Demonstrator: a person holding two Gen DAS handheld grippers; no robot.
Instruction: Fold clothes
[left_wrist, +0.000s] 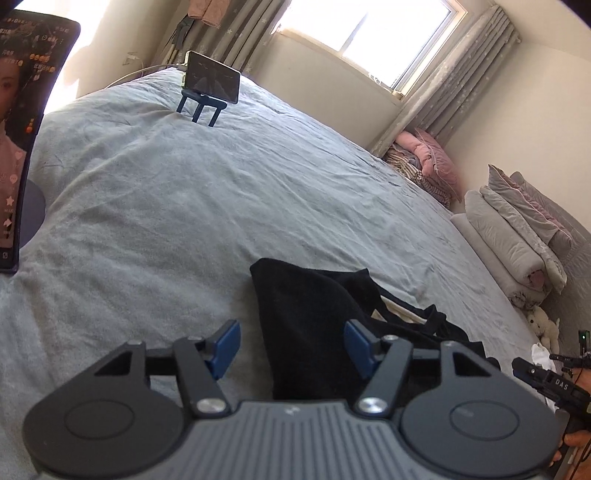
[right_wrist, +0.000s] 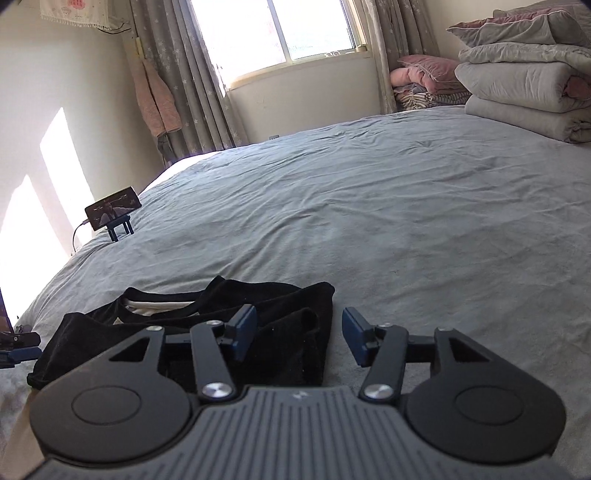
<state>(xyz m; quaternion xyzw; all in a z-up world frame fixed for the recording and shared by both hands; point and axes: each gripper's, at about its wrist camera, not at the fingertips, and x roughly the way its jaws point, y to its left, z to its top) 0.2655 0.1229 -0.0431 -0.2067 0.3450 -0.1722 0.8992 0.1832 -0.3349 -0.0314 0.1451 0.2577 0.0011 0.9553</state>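
Note:
A black garment (left_wrist: 306, 325) lies crumpled on the grey bedsheet (left_wrist: 184, 206), with a pale lining showing at its neck opening (left_wrist: 399, 310). My left gripper (left_wrist: 291, 345) hovers open above the garment's left part, its blue pads spread wide with nothing between them. In the right wrist view the same black garment (right_wrist: 184, 325) lies low left on the grey bedsheet (right_wrist: 369, 206). My right gripper (right_wrist: 299, 338) is open over the garment's right edge, gripping nothing. The right gripper's body (left_wrist: 554, 384) shows at the left view's right edge, held by a hand.
A phone on a blue stand (left_wrist: 210, 79) sits at the bed's far side, also the phone on its stand (right_wrist: 114, 214). Folded grey quilts (right_wrist: 524, 81) and pink pillows (right_wrist: 428, 70) are stacked at the head. A second lit screen (left_wrist: 18, 147) stands at left. A curtained window (right_wrist: 273, 33) is behind.

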